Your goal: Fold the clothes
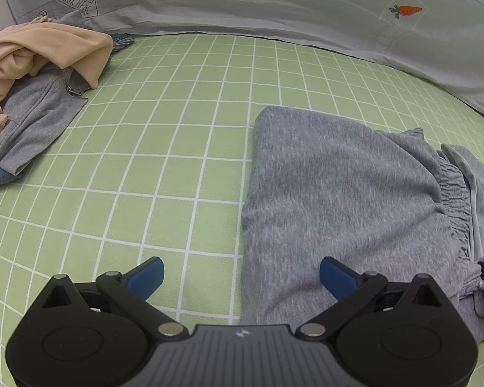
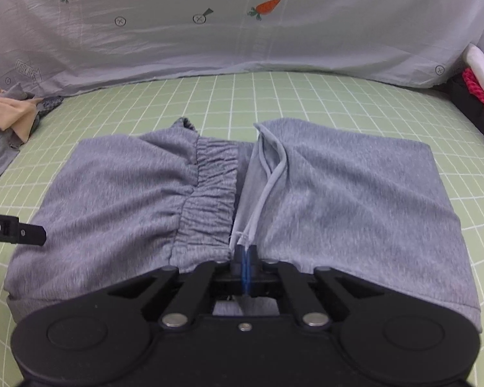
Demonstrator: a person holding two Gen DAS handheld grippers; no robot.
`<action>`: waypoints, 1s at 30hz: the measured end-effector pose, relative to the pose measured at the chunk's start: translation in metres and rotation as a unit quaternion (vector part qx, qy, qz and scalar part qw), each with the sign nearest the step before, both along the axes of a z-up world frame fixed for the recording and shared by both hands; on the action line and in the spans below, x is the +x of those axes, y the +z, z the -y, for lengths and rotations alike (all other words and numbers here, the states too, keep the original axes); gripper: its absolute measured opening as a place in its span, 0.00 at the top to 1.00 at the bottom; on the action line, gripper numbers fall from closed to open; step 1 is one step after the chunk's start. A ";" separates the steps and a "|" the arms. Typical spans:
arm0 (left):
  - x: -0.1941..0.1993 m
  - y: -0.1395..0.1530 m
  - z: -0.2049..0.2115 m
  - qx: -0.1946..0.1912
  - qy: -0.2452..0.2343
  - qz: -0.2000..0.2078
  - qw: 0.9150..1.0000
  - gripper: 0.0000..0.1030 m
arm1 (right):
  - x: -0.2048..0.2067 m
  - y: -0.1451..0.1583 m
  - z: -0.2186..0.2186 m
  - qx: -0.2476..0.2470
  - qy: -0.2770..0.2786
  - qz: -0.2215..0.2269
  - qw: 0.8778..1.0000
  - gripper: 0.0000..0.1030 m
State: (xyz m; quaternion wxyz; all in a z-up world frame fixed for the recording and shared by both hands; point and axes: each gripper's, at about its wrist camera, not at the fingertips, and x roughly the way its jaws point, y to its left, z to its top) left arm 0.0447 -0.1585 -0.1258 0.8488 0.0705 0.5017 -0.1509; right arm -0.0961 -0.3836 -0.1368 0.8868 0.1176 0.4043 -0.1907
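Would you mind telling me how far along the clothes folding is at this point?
Done: the grey sweatpants already lie folded over on the green checked sheet. In hand: the right gripper is shut on their near edge by the drawstring; the left gripper is open over the left end. Left: finishing this fold, then the heap with the beige garment and grey zip top.

clothes pile cut off at left edge, grey sweatpants near hem hidden behind right hand-held gripper
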 end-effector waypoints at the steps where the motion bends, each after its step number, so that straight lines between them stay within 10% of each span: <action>1: -0.001 -0.001 0.000 0.000 -0.002 -0.002 1.000 0.01 | -0.001 -0.001 0.002 0.009 -0.004 -0.001 1.000 0.99; 5: -0.001 -0.003 0.000 -0.005 -0.003 -0.009 1.000 0.01 | -0.008 0.004 0.010 0.037 -0.023 0.015 0.999 0.95; 11: 0.008 -0.007 0.002 -0.021 0.000 -0.022 1.000 0.02 | -0.014 0.013 0.037 0.075 -0.099 0.017 0.992 0.02; 16: 0.014 -0.010 0.006 -0.034 -0.009 -0.035 0.999 0.04 | -0.024 0.010 0.057 0.107 -0.140 0.019 0.984 0.00; 25: 0.016 -0.011 0.019 -0.065 -0.051 -0.046 0.996 0.39 | -0.034 0.006 0.079 0.088 -0.194 -0.008 0.977 0.00; 30: 0.017 -0.010 0.015 -0.094 -0.026 -0.054 0.994 0.77 | -0.045 0.002 0.087 0.100 -0.213 -0.005 0.972 0.00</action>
